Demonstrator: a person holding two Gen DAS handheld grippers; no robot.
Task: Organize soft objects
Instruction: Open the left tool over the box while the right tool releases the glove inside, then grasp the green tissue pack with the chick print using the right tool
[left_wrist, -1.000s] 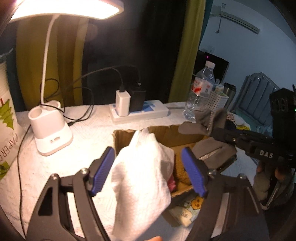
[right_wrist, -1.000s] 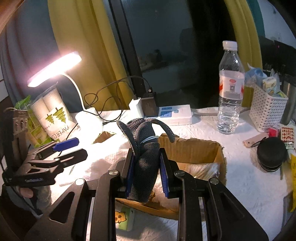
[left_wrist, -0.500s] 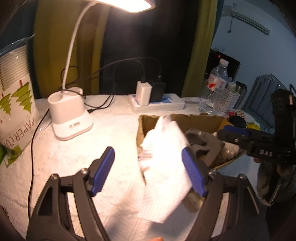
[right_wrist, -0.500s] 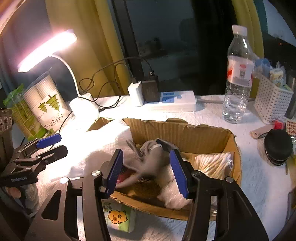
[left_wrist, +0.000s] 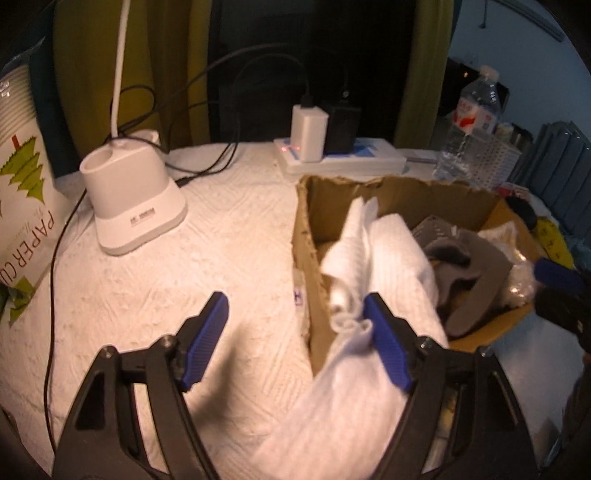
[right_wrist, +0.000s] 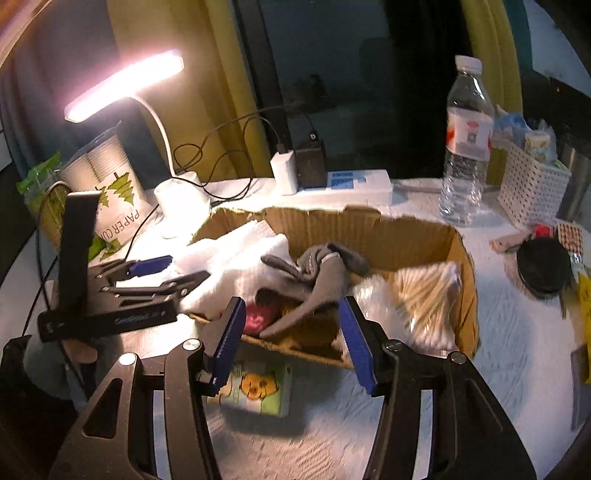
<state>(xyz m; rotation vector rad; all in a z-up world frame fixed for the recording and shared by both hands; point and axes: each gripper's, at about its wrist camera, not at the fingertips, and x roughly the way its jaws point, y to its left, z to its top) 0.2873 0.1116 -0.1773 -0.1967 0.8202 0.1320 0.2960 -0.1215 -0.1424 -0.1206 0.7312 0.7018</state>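
Filling up nicely: the torn brown cardboard box (right_wrist: 417, 236) on the white-covered worktop (left_wrist: 236, 258) is already holding the grey knit glove (right_wrist: 317, 280), lying loose in its middle, plus a clear bag of cotton swabs (right_wrist: 424, 295) at its right. The right gripper (right_wrist: 291, 339) is hovering at the near wall, fingers spread, having just been opening, nothing between them. The white paper towel (left_wrist: 384, 258) is draping over the box's left near edge, half in. The left gripper (left_wrist: 295, 336) is standing wide, towel brushing one finger (left_wrist: 388, 347), not pinched. Remaining, likely: tucking the towel fully inside; a cartoon-print tissue pack (right_wrist: 258, 387) is sitting outside, near the box.
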